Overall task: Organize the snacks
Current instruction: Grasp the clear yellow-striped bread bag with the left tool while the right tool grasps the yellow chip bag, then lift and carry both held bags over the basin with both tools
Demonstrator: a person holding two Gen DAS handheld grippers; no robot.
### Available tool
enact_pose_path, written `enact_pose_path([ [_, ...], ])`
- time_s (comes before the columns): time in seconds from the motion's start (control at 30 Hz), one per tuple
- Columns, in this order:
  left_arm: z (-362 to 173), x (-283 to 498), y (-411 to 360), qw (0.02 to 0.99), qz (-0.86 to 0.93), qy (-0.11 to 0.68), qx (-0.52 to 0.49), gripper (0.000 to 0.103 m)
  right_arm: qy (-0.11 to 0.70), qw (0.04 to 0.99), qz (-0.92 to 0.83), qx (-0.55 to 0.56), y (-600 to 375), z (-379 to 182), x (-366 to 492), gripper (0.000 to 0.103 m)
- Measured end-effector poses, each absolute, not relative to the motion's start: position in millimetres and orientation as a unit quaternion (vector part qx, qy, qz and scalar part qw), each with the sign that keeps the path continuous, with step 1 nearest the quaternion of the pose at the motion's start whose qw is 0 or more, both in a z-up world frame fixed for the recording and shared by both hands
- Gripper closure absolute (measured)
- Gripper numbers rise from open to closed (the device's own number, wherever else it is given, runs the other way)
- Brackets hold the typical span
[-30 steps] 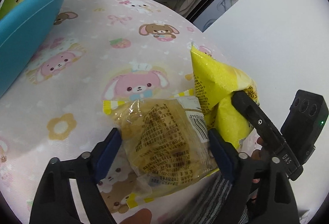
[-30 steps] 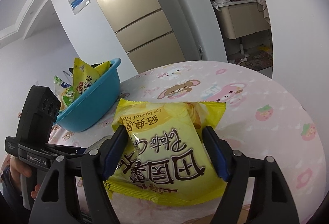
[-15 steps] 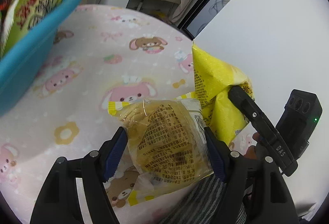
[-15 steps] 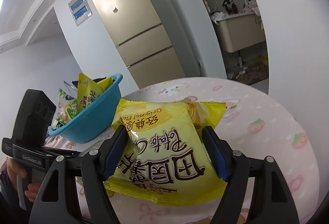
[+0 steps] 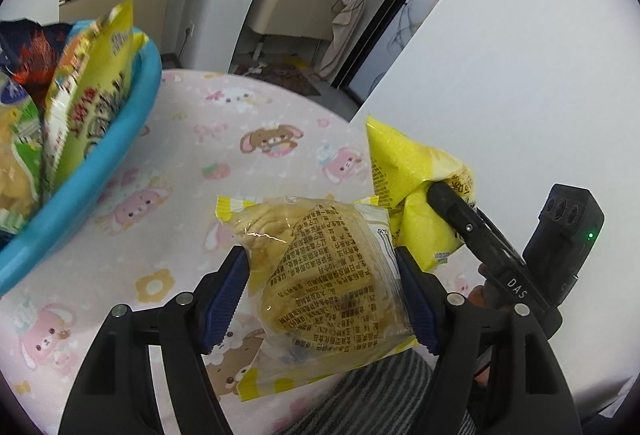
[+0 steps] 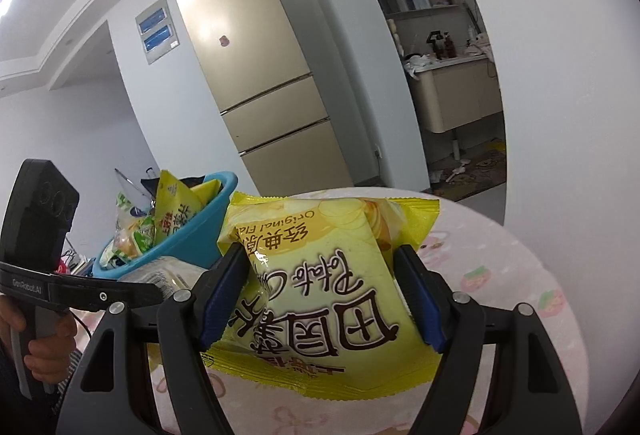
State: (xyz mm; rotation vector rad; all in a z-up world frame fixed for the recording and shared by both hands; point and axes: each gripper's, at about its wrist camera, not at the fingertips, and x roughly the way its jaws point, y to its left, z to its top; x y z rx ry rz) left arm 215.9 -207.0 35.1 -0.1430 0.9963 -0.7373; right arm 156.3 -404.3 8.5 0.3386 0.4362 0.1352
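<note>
Here the left gripper (image 5: pixel 322 295) squeezes a clear bread packet (image 5: pixel 320 271) above the pink table (image 5: pixel 168 203). The right gripper (image 6: pixel 322 291) pinches a yellow chip bag (image 6: pixel 320 295) near the blue bowl (image 6: pixel 196 235).

The left gripper (image 5: pixel 324 299) is pinching a clear-wrapped bread packet (image 5: pixel 320 275) above the pink cartoon tablecloth (image 5: pixel 180 163), with the right gripper's (image 5: pixel 460 211) yellow chip bag (image 5: pixel 404 171) beside it and the blue basin (image 5: pixel 100 163) sitting left.
</note>
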Motion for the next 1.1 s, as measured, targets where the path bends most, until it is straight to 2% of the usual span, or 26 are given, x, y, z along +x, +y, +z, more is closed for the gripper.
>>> enact_pose_path([
  [0.3,86,200,-186,0.850,-0.339,0.399,-0.062,0.029,0.150,0.972,0.108,0.144,-383,78,141,0.029],
  [0.67,146,179,-141,0.895,-0.314,0.307,-0.077,0.030,0.100,0.978,0.155,0.093,-326,138,132,0.029],
  [0.8,161,174,-119,0.903,-0.308,0.283,-0.095,0.041,0.079,0.979,0.172,0.076,-303,157,127,0.029],
  [1.1,173,176,-81,0.914,-0.285,0.259,-0.123,0.042,0.066,0.977,0.201,0.039,-256,169,131,0.029],
])
